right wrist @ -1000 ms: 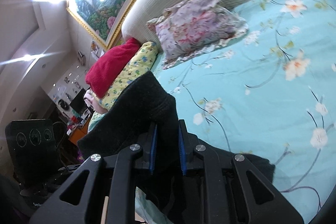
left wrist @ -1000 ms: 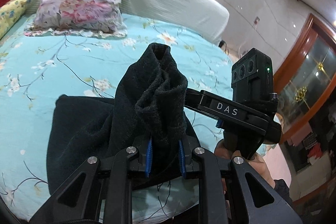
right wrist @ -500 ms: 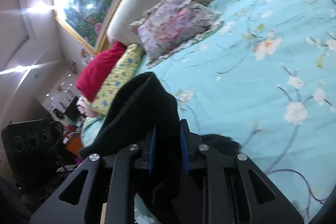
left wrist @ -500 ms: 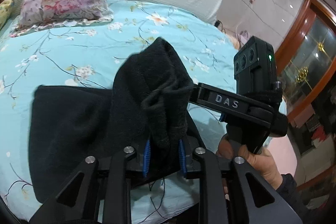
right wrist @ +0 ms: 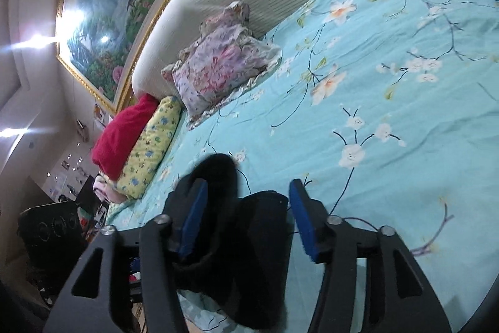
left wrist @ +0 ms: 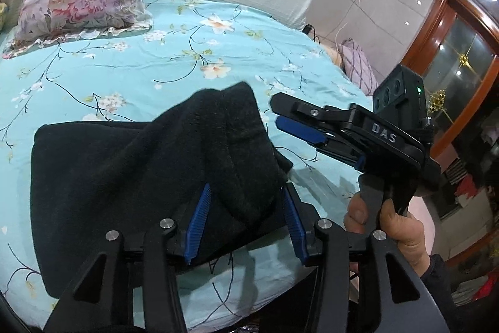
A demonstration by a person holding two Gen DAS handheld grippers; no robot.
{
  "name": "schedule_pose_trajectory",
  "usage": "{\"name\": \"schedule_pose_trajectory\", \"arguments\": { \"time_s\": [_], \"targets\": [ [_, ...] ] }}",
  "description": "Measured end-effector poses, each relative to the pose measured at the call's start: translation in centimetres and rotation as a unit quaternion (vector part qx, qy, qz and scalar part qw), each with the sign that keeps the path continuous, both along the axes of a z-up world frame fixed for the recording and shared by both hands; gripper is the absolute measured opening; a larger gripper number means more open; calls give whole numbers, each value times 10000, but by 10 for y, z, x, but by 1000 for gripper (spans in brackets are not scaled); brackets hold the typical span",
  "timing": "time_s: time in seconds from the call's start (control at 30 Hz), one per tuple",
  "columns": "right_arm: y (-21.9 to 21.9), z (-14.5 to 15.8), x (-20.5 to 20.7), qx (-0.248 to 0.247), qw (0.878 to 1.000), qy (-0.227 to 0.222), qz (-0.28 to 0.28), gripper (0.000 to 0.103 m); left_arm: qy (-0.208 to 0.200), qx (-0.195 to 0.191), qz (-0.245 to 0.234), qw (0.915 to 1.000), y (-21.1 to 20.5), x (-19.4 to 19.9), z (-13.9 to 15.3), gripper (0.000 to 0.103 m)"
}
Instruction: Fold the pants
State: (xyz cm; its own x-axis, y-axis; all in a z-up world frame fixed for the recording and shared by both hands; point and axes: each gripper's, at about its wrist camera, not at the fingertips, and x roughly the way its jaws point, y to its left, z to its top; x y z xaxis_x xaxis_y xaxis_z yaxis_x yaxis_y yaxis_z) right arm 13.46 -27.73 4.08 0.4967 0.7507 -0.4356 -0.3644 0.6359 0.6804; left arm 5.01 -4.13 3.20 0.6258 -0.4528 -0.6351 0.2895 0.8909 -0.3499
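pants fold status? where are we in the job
Done: black pants lie doubled over on the floral bedsheet. In hand: left gripper and right gripper are both opening, fabric loose between their jaws. Left: withdraw, flatten the raised bunch; whether another fold is needed, I can't tell.

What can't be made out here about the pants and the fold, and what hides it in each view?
- Left wrist view: the near edge of the black pants lies behind the left gripper, whose jaws are opening around raised cloth.
- Right wrist view: the pants are motion-blurred and run behind the right gripper, jaws opening, so their outline is unclear.
- Both views: waistband and leg ends cannot be told apart; the cloth is uniformly dark.
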Motion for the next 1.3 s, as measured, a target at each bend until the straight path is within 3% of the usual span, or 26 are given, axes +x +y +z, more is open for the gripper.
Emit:
{"name": "schedule_pose_trajectory", "arguments": {
  "time_s": [0.07, 0.3, 0.37, 0.53, 0.97, 1.3],
  "targets": [
    [-1, 5, -5, -35, 10000, -58, -47, 66, -26, -40, 25, 10000, 3, -3, 2, 51],
    [9, 26, -23, -305, 9991, -257, -171, 71, -143, -173, 262, 9994, 24, -18, 11, 55],
    [14, 34, -29, -487, 9978, -349, -269, 81, -173, -243, 368, 9989, 33, -21, 13, 56],
    [28, 48, -39, -971, 9929, -491, -471, 93, -253, -352, 705, 9966, 61, -28, 18, 58],
    [65, 46, -49, -1662, 9830, -460, -624, 95, -152, -596, 1468, 9872, 130, -37, 6, 65],
    [73, 29, -44, -1779, 9816, -226, -658, 96, 92, -747, 1682, 9829, 150, -29, -13, 68]
  ]
}}
